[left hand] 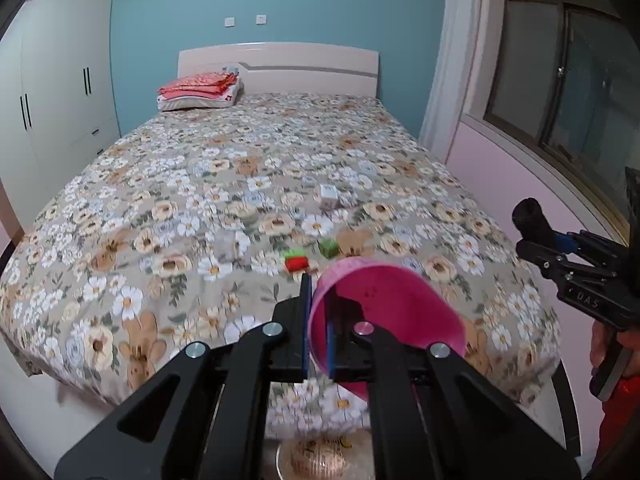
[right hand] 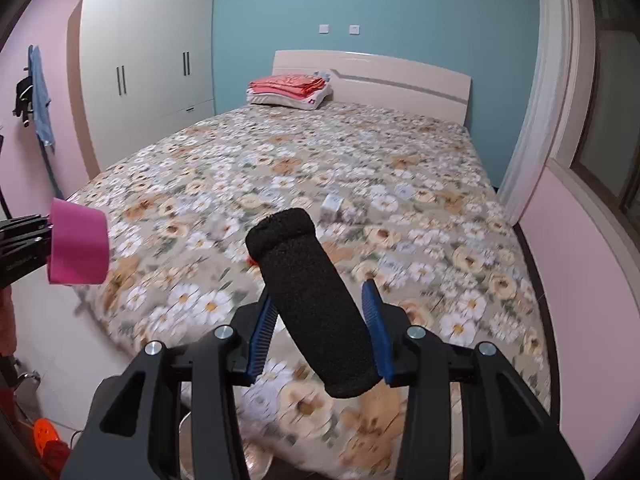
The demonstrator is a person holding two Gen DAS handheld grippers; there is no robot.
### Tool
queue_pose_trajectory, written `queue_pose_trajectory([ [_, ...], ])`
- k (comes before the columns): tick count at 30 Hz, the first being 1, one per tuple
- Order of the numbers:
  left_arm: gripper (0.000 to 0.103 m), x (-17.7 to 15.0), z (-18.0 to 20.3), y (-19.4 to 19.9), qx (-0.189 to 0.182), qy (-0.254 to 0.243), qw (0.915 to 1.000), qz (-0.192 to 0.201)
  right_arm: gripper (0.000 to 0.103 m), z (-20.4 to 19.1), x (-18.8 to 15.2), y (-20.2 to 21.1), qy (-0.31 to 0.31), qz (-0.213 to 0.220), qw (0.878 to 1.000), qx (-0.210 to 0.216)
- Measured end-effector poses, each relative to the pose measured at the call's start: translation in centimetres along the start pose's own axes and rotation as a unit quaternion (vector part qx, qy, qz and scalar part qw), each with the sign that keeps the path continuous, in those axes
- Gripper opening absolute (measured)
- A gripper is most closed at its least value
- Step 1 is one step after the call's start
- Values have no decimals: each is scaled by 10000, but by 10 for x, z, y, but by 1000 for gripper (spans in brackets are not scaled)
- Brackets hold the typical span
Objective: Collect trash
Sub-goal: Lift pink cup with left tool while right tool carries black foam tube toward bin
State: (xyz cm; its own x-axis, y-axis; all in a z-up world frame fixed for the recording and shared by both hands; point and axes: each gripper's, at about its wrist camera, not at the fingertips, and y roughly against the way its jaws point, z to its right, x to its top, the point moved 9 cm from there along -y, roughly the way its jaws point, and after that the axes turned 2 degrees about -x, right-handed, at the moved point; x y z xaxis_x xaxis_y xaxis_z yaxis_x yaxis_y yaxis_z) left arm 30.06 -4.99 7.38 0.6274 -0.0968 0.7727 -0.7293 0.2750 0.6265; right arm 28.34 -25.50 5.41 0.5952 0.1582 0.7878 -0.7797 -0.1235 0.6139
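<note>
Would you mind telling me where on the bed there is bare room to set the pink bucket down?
The bed is bare along its left side toward the wardrobe, and across the middle up to the folded red bedding. It is crowded near the foot: the red-green block, green block and white box lie just beyond the pink bucket in the left gripper.

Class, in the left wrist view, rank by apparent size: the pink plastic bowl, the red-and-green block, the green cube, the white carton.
1. Pink plastic bowl, nearest the camera, so inflated.
2. Red-and-green block, green cube and white carton: too alike to rank.
</note>
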Motion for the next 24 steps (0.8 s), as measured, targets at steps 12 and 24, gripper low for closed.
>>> queue_pose_trajectory([
  [12,7,-74,-7,27,-174,-214,9995,-169,45,-55,-68,40,205,-29,9995,239],
  [24,7,-166,-12,-10,-325,-379,9955,-809,45,-106,-153,12,400,-490,9969,469],
])
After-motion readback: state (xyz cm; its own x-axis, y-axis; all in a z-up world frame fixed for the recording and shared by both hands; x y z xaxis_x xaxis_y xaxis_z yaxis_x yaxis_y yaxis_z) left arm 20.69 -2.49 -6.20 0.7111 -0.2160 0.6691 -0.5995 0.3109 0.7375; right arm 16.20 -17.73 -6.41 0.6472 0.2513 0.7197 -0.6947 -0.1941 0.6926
